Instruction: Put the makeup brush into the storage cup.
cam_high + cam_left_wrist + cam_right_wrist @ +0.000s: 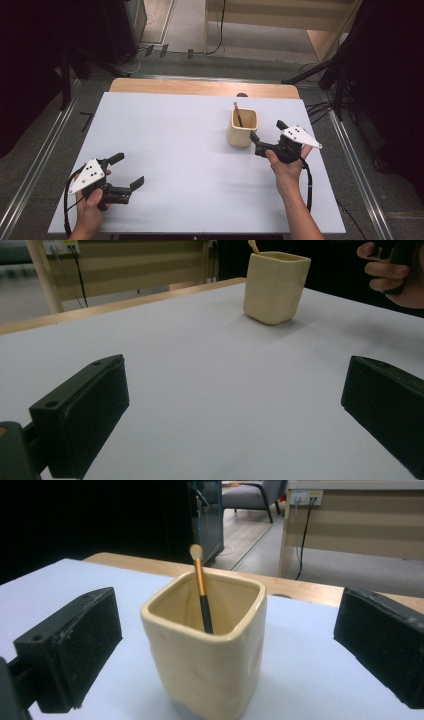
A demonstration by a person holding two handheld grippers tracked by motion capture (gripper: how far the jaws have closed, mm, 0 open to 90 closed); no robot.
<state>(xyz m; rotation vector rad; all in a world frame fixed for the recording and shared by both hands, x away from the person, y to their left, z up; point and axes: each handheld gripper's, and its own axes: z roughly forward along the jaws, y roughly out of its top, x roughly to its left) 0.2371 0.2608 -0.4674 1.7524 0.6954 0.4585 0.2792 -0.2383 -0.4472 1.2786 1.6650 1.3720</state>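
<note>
Holding a hand-held gripper in each hand, we work at the near side of the white bench. Our left hand-held gripper sits close to the near left corner, its jaws spread wide with bare bench surface between them. Farther in, toward the right edge, our right hand-held gripper has its jaws spread wide as well, clamped on nothing; they stand just beside the cream square ceramic cup, which sits between them in the right gripper view without touching either pad. The cup stands upright in the far right part of the bench. Inside it a makeup brush leans, bristle tip up, orange ferrule above a black handle.
</note>
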